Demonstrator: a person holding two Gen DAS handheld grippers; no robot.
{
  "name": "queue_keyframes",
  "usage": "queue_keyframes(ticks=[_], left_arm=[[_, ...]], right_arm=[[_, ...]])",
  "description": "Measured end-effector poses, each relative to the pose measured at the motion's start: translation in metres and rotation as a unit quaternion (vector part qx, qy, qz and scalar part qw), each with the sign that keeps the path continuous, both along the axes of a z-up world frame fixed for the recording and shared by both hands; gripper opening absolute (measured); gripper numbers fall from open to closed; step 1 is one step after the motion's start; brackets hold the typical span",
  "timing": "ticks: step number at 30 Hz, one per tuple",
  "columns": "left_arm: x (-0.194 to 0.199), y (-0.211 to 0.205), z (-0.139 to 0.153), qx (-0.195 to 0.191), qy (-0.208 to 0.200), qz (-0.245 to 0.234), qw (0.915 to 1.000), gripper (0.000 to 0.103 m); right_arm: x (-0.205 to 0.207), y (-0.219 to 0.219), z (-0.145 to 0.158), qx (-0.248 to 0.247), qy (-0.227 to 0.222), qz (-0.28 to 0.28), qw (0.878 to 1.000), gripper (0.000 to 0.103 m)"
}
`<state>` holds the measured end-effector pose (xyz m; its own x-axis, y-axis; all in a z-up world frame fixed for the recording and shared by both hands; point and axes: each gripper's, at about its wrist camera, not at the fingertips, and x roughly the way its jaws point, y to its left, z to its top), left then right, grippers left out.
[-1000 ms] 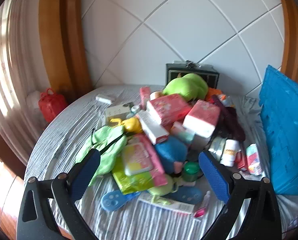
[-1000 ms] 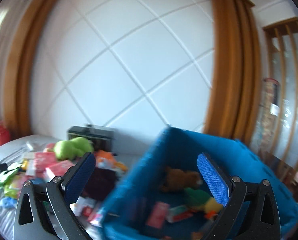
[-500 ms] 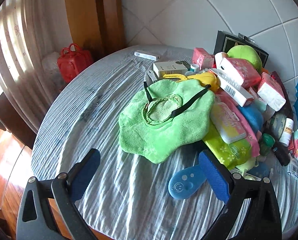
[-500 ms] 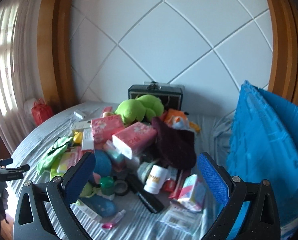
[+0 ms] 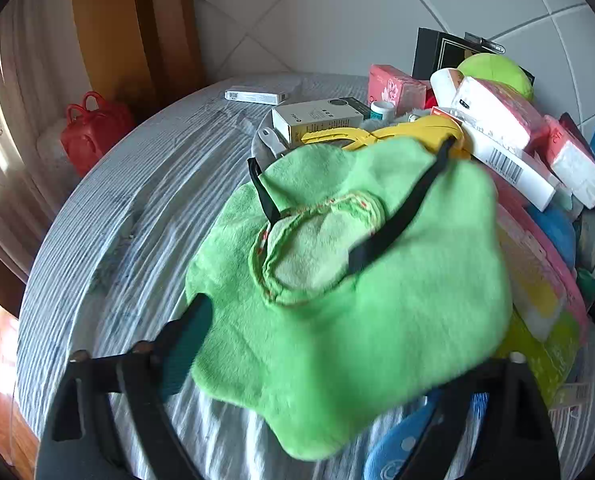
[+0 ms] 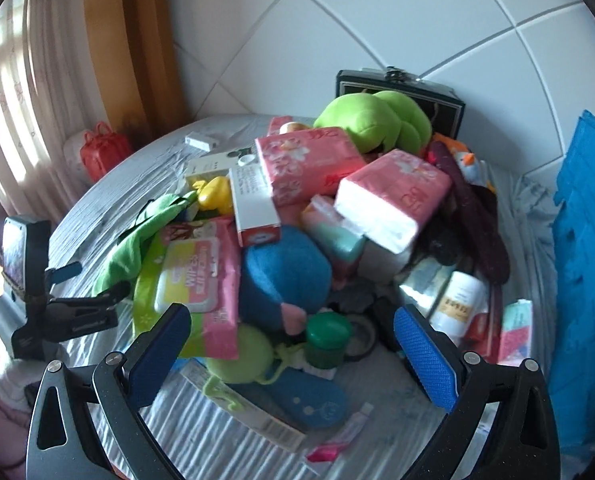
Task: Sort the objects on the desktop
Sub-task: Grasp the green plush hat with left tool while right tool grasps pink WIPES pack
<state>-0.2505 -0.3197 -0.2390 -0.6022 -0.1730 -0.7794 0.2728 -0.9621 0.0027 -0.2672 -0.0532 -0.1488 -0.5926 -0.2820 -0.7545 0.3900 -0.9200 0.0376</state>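
A fluffy green cloth (image 5: 337,280) with a black strap lies at the near left edge of a pile on the round table (image 5: 137,208). My left gripper (image 5: 337,344) is low over it and its jaws are closing. The cloth lies between them, covers the right finger and meets the left fingertip (image 5: 193,328). The right wrist view shows that gripper (image 6: 109,296) at the green cloth (image 6: 137,236). My right gripper (image 6: 293,328) hangs open above a green-lidded jar (image 6: 327,340) and a blue plush (image 6: 285,272), holding nothing.
The pile holds pink tissue packs (image 6: 393,196), a wipes pack (image 6: 193,276), a green plush (image 6: 377,120), boxes and bottles. A black case (image 6: 397,84) stands at the wall. A blue crate (image 6: 585,260) stands right. A red bag (image 5: 93,132) sits beyond the table's left edge.
My left gripper dropped toward the green cloth, which now fills its view, and its jaws narrowed. My right gripper swung from the blue crate to the pile and sank.
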Motion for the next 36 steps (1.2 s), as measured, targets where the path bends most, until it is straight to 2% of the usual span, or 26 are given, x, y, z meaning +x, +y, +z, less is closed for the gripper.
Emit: queue_keyframes(ticks=[1,2,4,9,12,15,17,19,25,27,29,30,32,36], left_arm=[[-0.003,-0.006,-0.003,0.012,-0.004,0.004,0.9999,0.041],[-0.006,-0.012,-0.007,0.028,-0.01,0.01,0.9995,0.02],[-0.001,-0.022,-0.009,0.035,-0.014,0.029,0.9989,0.019],[0.034,-0.043,0.0,0.015,-0.003,0.064,0.9978,0.018],[0.049,-0.047,0.001,0.011,-0.005,0.058,0.9982,0.018],[0.056,-0.046,0.0,0.027,-0.004,0.054,0.9982,0.018],[0.056,-0.043,0.001,0.035,-0.002,0.051,0.9981,0.018],[0.055,-0.039,0.003,0.04,0.002,0.046,0.9981,0.018],[0.053,-0.035,0.021,0.046,0.025,0.044,0.9977,0.018],[0.057,-0.033,0.032,0.043,0.038,0.045,0.9973,0.018],[0.061,-0.03,0.045,0.04,0.056,0.041,0.9968,0.018],[0.063,-0.028,0.052,0.038,0.064,0.04,0.9964,0.018],[0.066,-0.024,0.067,0.03,0.083,0.036,0.9955,0.014],[0.066,-0.017,0.092,0.018,0.108,0.028,0.9936,0.014]], right_arm=[[-0.002,-0.009,-0.005,0.002,-0.007,0.008,1.0,0.103],[-0.003,-0.018,-0.009,0.004,-0.013,0.014,1.0,0.103],[-0.005,-0.033,-0.017,0.004,-0.022,0.023,0.999,0.103],[-0.011,-0.072,-0.035,0.013,-0.047,0.049,0.998,0.103],[-0.018,-0.091,-0.052,0.023,-0.069,0.055,0.996,0.103],[-0.031,-0.103,-0.071,0.04,-0.09,0.054,0.994,0.103],[-0.039,-0.106,-0.078,0.049,-0.089,0.046,0.994,0.103],[-0.047,-0.105,-0.08,0.047,-0.088,0.041,0.994,0.103],[-0.067,-0.106,-0.089,0.03,-0.125,0.023,0.991,0.103],[-0.061,-0.107,-0.081,0.031,-0.109,0.021,0.993,0.08],[-0.055,-0.106,-0.071,0.035,-0.098,0.028,0.994,0.075],[-0.051,-0.106,-0.067,0.031,-0.095,0.034,0.994,0.069],[-0.045,-0.102,-0.058,0.02,-0.091,0.041,0.995,0.066],[-0.031,-0.093,-0.026,0.0,-0.053,0.053,0.997,0.065]])
